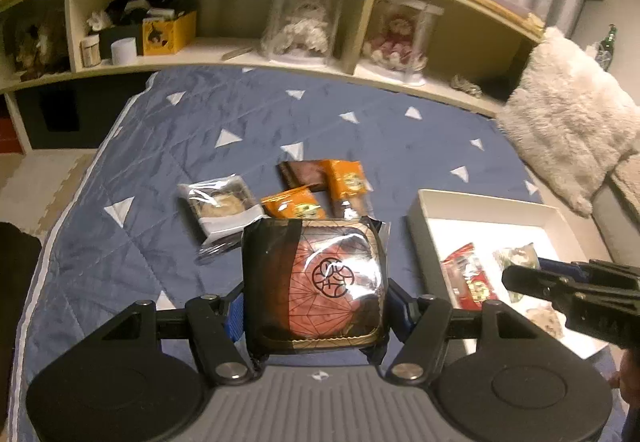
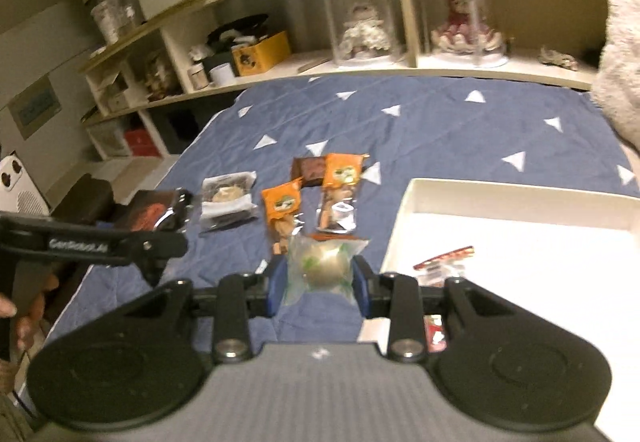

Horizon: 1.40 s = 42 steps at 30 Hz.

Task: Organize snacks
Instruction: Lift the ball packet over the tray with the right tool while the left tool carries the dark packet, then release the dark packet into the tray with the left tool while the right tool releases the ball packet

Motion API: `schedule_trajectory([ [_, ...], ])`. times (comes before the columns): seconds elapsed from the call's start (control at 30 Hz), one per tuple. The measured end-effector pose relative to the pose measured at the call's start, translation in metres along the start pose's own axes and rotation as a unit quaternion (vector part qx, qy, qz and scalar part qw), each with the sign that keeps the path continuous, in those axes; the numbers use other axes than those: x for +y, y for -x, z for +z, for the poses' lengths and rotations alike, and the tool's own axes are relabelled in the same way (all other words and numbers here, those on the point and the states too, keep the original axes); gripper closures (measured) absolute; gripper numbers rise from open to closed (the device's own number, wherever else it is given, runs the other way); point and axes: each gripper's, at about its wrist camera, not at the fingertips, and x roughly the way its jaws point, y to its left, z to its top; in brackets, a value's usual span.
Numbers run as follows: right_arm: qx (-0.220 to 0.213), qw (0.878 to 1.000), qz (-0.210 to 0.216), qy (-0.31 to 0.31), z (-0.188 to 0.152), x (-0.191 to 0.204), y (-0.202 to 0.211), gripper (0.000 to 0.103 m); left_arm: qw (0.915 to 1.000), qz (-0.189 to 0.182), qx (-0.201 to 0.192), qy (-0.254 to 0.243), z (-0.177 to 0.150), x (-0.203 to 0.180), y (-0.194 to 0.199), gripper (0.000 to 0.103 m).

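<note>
My left gripper is shut on a black and orange wrapped cake, held above the blue quilt; it shows from the side in the right wrist view. My right gripper is shut on a clear bag with a round pale-green pastry, held just left of the white tray. On the quilt lie a clear-wrapped cookie pack, two orange snack packs and a brown pack. A red packet lies in the tray.
A low wooden shelf with doll cases, boxes and jars runs along the far side of the bed. A white furry cushion sits at the right. Foam floor mats lie left of the bed.
</note>
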Motion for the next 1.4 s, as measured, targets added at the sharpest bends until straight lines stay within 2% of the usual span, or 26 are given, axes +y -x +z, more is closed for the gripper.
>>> schedule_trajectory([
  [0.4,-0.027,0.999,-0.041,-0.02,-0.008,-0.036,0.055,0.063,0.9988,-0.039,-0.015,-0.024,-0.004,-0.064,0.015,0.036],
  [0.83,-0.027,0.992,-0.105,-0.06,-0.045,-0.12,0.113,0.063,0.9933,-0.099,0.013,-0.059,-0.015,-0.167,-0.011,0.036],
  [1.07,-0.026,0.988,-0.126,-0.086,-0.067,-0.157,0.131,0.063,0.9881,-0.135,0.037,-0.064,-0.024,-0.219,-0.039,0.036],
  [1.4,-0.022,0.983,-0.138,-0.121,-0.092,-0.202,0.144,0.063,0.9713,-0.212,0.108,-0.01,-0.049,-0.273,-0.096,0.036],
])
